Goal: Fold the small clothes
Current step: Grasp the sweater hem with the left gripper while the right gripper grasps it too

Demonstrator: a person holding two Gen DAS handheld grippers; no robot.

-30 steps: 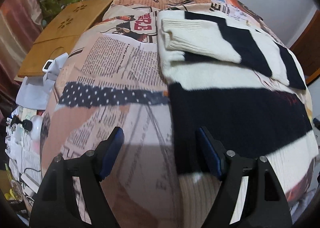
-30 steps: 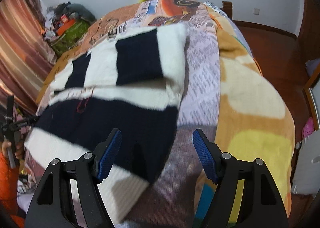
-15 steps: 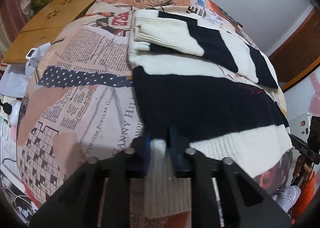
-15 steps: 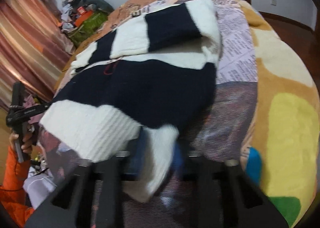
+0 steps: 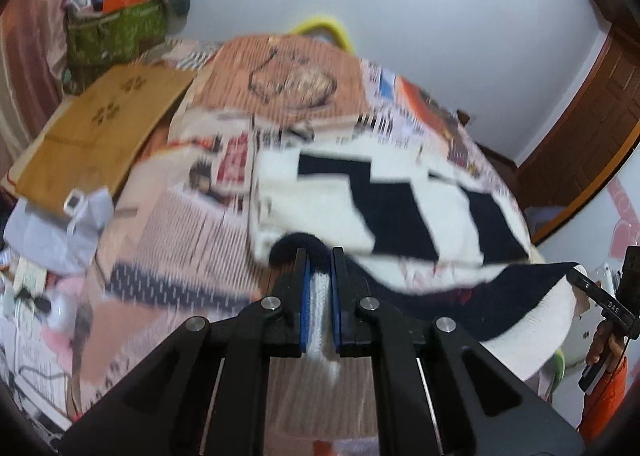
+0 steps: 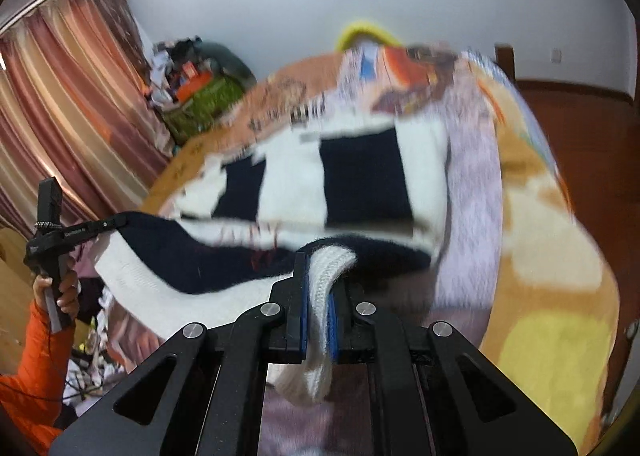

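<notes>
A black and white striped knit sweater lies on the bed, its sleeves folded across its upper part. My left gripper is shut on the left corner of its white ribbed hem and holds it raised above the bed. My right gripper is shut on the right hem corner and holds it raised too. The lifted hem sags between the two grippers. The sweater's upper part still rests on the bed. The other gripper shows at the edge of each view.
The bed has a newspaper-print cover with an orange and yellow blanket on the right side. A wooden board and a green bag of clutter lie at the far left. Striped curtains hang at the left.
Both grippers closed on the hem corners half a second ago. They have since lifted the hem off the bed and carried it toward the sweater's upper part.
</notes>
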